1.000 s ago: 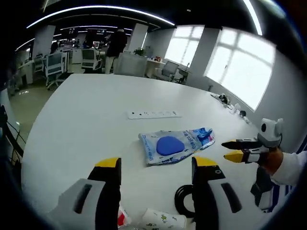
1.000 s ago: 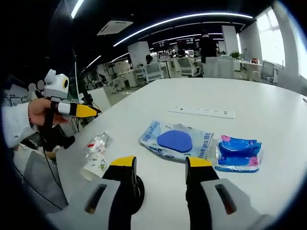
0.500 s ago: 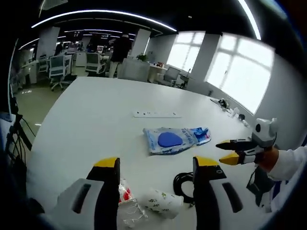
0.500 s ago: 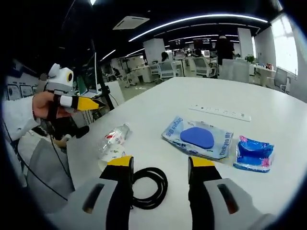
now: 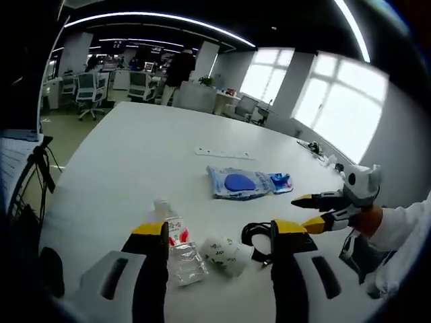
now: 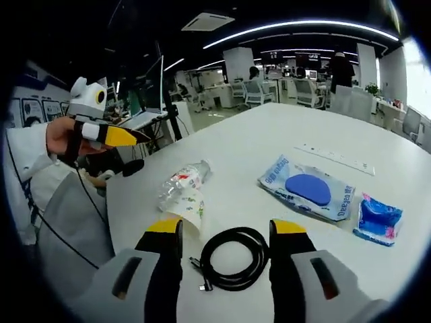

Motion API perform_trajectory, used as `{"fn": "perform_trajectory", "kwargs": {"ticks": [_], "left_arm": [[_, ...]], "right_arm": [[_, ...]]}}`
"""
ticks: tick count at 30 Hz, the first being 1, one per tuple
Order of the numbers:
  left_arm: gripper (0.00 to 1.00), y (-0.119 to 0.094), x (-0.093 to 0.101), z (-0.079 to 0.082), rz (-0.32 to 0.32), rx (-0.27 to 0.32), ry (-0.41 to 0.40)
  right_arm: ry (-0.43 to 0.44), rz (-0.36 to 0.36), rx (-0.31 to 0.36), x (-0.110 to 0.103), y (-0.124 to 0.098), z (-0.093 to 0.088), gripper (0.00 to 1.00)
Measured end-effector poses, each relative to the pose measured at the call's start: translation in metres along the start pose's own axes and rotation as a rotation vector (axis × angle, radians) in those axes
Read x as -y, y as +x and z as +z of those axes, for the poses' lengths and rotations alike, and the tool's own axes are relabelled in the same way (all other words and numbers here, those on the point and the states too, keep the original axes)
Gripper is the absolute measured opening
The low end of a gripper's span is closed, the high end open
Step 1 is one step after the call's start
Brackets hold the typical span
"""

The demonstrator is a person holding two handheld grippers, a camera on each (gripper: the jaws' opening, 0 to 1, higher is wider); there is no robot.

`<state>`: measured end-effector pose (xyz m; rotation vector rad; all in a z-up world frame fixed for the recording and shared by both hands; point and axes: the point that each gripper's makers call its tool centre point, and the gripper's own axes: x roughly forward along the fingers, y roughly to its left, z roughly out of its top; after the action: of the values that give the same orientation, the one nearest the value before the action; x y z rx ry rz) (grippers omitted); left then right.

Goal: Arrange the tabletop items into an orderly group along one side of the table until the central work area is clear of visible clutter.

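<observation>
White office table (image 5: 121,161) carries all the clutter. Left tongs (image 5: 217,232) hover wide apart and empty over a clear bottle (image 5: 176,250) and a tipped paper cup (image 5: 225,254); right tongs (image 6: 225,232) stand wide, empty, above a black cable (image 6: 232,257). Farther off lie a blue pouch (image 6: 311,192), a small blue pack (image 6: 378,221) and a power strip (image 5: 225,154). The bottle looks empty and may roll if nudged; I cannot see into the cup.

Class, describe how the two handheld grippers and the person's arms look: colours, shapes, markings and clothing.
Each gripper has two broad grey fingers with dark slots and black ends capped in yellow. The right gripper and the left gripper each carry a white box on top. The person wears white sleeves.
</observation>
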<state>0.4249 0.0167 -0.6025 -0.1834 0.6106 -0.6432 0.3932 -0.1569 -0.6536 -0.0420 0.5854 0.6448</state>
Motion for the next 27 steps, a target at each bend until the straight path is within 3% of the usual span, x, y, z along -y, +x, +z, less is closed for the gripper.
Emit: {"fn": "perform_trajectory", "kwargs": {"ticks": [16,27], "left_arm": [[0.64,-0.025,0.000,-0.029,-0.019,-0.002,-0.042],[0.71,-0.030,-0.003,-0.050,-0.047,-0.040,-0.023]], "right_arm": [[-0.065,0.095,-0.070,-0.037,0.034,-0.018,0.50],[-0.104,0.130,-0.128,-0.044,0.059,-0.030,0.48]]}}
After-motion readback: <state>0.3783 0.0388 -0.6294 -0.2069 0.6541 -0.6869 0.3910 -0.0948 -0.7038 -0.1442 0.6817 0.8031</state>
